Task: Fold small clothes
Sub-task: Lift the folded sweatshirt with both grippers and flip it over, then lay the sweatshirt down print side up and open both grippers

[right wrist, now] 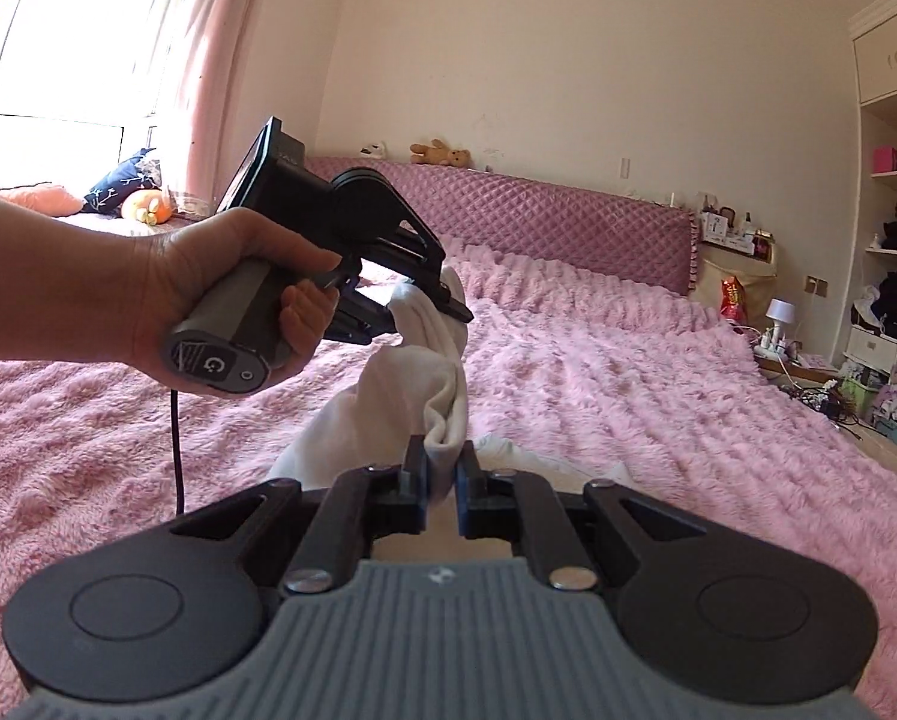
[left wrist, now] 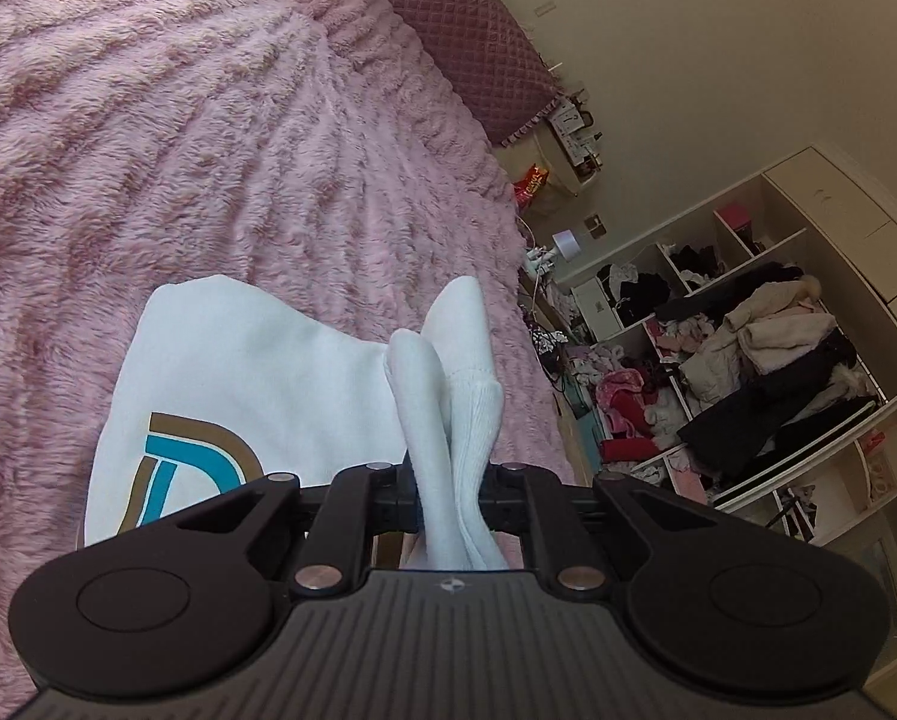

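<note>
A small white garment [left wrist: 238, 360] with a teal and brown print [left wrist: 190, 468] lies partly on the pink fluffy bed. My left gripper [left wrist: 451, 495] is shut on a bunched white part of it with a ribbed cuff [left wrist: 478, 414]. In the right wrist view the left gripper [right wrist: 430, 306] is held up in a hand, with the white cloth [right wrist: 400, 396] hanging from it. My right gripper [right wrist: 443, 474] is shut on a lower fold of the same cloth, just above the bed.
The pink fluffy blanket [right wrist: 628, 372] covers the whole bed, with a quilted pink headboard [right wrist: 538, 210] behind. Open shelves stuffed with clothes [left wrist: 748, 360] stand to the right. A bedside area with a small lamp [right wrist: 778, 312] and cables sits beside the bed.
</note>
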A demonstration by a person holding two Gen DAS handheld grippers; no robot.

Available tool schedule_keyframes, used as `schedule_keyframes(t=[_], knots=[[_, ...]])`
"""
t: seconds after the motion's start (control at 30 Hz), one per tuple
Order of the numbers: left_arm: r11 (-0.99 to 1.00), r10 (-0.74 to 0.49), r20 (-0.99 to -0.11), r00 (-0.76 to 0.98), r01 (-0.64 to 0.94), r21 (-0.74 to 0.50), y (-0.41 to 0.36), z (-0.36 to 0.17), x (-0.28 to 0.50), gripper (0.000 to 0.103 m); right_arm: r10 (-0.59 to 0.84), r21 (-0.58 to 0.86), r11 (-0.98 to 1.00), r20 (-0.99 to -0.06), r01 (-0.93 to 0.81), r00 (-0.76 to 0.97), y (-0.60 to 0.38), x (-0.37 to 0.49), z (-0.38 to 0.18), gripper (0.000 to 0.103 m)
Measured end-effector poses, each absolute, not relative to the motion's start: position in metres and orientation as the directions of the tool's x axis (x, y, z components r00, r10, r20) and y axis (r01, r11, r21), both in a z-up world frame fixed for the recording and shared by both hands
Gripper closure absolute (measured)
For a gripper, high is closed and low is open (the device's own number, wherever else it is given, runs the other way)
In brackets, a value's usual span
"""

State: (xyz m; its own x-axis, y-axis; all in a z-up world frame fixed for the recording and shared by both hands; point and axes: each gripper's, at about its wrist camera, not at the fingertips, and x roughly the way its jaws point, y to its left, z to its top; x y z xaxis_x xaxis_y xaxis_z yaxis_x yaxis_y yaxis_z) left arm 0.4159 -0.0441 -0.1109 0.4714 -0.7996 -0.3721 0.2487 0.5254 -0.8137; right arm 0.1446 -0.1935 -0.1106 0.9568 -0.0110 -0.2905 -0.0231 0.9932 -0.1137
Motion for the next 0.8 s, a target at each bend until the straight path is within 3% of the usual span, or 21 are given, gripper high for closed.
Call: schedule_keyframes(t=[0.33,0.8], knots=[[0.606,-0.783,-0.471,0.406,0.329,-0.724,-0.147,-0.132,0.397,0.091,-0.15,-0.041,0.989,-0.348,0.144,0.925,-0.286,0.124,-0.138,0.1],[0.761,-0.648,-0.629,0.43,0.394,-0.515,-0.219,-0.151,0.373,0.091,-0.185,0.09,0.965,-0.437,0.247,0.881,-0.336,0.126,-0.183,0.1]])
